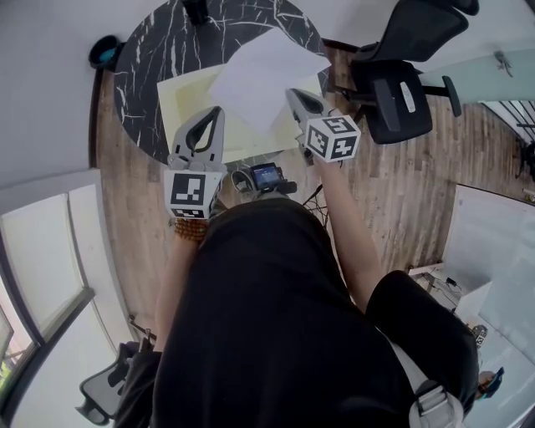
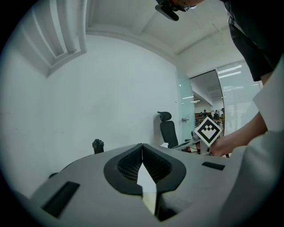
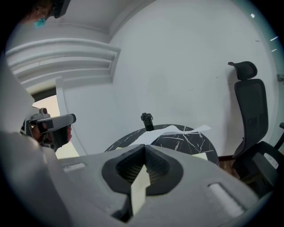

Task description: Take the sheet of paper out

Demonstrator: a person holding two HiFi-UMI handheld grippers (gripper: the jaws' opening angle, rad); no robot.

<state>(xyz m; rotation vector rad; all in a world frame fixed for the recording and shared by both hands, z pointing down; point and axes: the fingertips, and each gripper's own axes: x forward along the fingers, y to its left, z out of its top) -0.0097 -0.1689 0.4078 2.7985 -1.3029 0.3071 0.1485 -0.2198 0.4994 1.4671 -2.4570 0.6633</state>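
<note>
A pale yellow folder (image 1: 185, 100) lies on the round black marble table (image 1: 150, 58). A white sheet of paper (image 1: 259, 79) rests askew across the folder's far right part and sticks out past its edge. My left gripper (image 1: 216, 113) is over the folder's near left part, shut (image 2: 143, 148) on a pale yellow edge that looks like the folder's. My right gripper (image 1: 292, 94) is at the sheet's near right edge, shut (image 3: 144, 150) on a thin pale sheet. Beyond those jaws the white paper (image 3: 177, 131) rises wavy above the table.
A small black object (image 1: 196, 10) stands at the table's far edge. A black office chair (image 1: 401, 75) is close on the right, and another (image 1: 104, 389) is behind on the left. A white wall (image 2: 111, 88) runs behind the table, and wooden floor (image 1: 401, 201) lies around it.
</note>
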